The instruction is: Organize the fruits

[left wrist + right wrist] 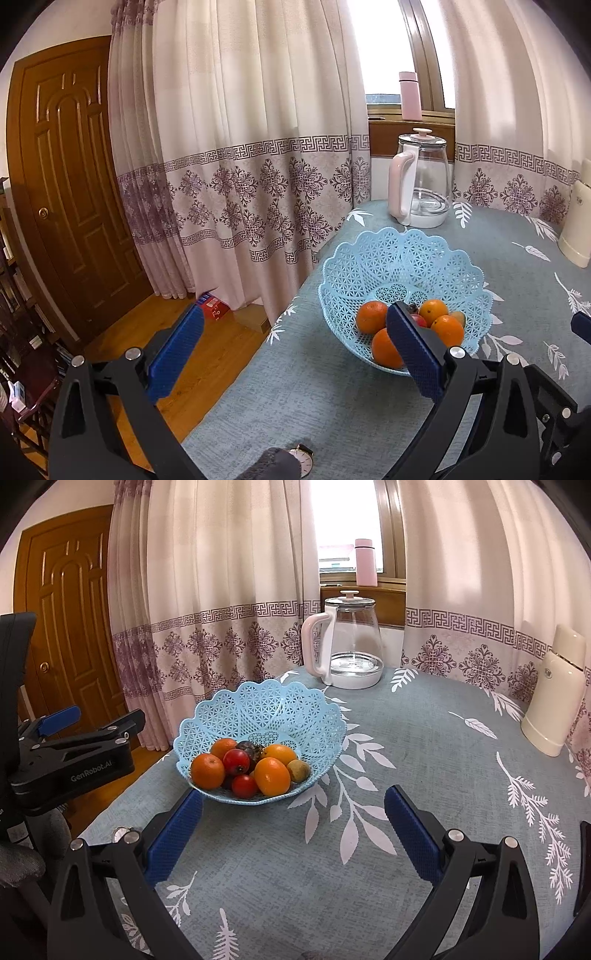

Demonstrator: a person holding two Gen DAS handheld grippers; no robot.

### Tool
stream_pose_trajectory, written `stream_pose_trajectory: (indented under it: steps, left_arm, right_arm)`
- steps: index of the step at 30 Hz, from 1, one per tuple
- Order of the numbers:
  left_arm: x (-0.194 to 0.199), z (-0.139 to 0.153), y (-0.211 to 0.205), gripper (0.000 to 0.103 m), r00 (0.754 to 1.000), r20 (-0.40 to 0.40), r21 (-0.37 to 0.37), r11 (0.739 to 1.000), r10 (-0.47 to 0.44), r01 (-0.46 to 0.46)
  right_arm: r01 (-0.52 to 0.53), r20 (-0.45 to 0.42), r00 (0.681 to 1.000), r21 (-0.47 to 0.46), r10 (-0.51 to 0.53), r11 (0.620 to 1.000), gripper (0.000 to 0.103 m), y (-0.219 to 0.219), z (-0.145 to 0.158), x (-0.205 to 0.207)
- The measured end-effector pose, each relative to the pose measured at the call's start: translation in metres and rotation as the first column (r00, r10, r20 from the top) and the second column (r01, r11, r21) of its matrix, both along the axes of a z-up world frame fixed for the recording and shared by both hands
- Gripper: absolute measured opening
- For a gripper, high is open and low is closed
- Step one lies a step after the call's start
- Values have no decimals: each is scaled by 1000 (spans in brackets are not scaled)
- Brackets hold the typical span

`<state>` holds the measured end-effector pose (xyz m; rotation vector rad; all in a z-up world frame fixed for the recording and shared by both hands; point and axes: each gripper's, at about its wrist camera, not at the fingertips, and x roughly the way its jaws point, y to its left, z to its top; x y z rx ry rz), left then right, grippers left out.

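A light blue lattice basket (266,705) (399,254) stands on the grey leaf-patterned tablecloth (406,760). In it lie several oranges (207,771) (371,316), two red fruits (236,761), a dark fruit (248,746) and a small greenish-brown fruit (298,770). My right gripper (293,803) is open, low over the cloth just in front of the basket, with nothing between its blue pads. My left gripper (295,321) is open and empty at the table's left edge; its right pad (413,350) hides part of the fruit. From the right wrist view the left gripper's body (74,753) shows at far left.
A glass kettle (347,642) with a pink handle stands behind the basket. A cream thermos (554,694) is at the right edge, a pink bottle (365,563) on the windowsill. A wristwatch (303,459) lies near the table's front left. Curtains and a wooden door (70,192) lie beyond.
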<state>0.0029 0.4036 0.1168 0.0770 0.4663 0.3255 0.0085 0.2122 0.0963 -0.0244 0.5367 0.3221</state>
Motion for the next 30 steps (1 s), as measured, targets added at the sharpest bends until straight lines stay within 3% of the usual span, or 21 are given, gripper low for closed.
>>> stream_pose_trajectory:
  steps: [30]
  left_arm:
    - [3, -2, -5, 100, 1000, -18, -2, 1000, -25, 25]
  right_arm:
    - [2, -4, 1000, 1, -2, 1000, 98, 1, 0, 0]
